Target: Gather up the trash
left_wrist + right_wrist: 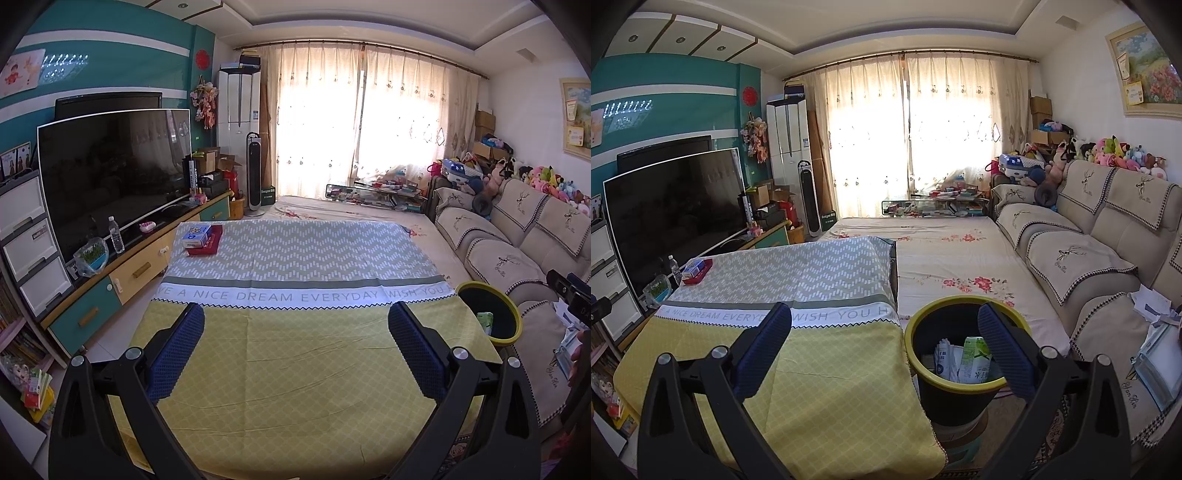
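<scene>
A black trash bin with a yellow rim (964, 384) stands right of the table; it also shows in the left wrist view (489, 314). A green and white carton (975, 360) and a white wrapper (943, 360) lie inside. My right gripper (886, 328) is open and empty, held above the table's right edge and the bin. My left gripper (295, 325) is open and empty above the yellow part of the tablecloth (295, 369). A blue and white box (196, 236) sits on a red box (207, 243) at the table's far left corner.
A TV (110, 173) on a low cabinet (140, 273) runs along the left, with a water bottle (116, 240) on it. A beige sofa (1108, 266) lines the right, with papers (1152, 306) on its seat. A low floral bed (960, 258) lies beyond the table.
</scene>
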Motion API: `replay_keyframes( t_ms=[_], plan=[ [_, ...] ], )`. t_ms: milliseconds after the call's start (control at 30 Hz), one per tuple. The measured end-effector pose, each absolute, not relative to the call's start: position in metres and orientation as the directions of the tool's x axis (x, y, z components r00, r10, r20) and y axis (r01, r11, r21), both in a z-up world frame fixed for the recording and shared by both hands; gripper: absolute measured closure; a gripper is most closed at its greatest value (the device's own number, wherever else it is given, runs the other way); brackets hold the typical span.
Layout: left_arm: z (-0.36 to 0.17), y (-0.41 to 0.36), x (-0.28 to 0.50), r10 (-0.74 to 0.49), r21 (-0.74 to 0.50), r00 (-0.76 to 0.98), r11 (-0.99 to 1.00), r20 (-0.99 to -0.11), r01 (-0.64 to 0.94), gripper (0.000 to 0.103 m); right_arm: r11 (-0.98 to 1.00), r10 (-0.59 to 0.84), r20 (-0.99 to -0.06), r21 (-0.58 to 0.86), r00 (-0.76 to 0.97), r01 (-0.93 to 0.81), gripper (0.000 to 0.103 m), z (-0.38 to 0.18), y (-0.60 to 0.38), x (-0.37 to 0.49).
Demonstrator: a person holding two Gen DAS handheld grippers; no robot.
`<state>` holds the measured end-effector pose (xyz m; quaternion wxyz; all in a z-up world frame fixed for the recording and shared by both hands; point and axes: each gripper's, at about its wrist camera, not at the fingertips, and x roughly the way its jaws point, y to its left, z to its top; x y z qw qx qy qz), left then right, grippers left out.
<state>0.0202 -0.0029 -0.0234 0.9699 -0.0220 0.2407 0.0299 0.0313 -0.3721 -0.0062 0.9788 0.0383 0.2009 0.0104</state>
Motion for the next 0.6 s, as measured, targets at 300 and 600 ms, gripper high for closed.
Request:
replay_keyframes(
  t_ms=[300, 600],
  plan=[
    [-0.0261, -0.0016, 0.0208, 0.046, -0.028, 0.880, 0.997, -0.472, -0.068, 0.005, 0.997, 0.037, -0.397, 0.081, 0.917, -0.005, 0.007, -0.0108, -0.3722, 0.0327],
    [-0.0261, -0.0029, 0.0206, 0.046, -0.028, 0.879, 0.997, -0.474, -0.067, 0.005, 0.997, 0.037, -0.398, 0.082, 0.917, -0.005, 0.007, -0.0138, -0.3721, 0.0330]
  ],
)
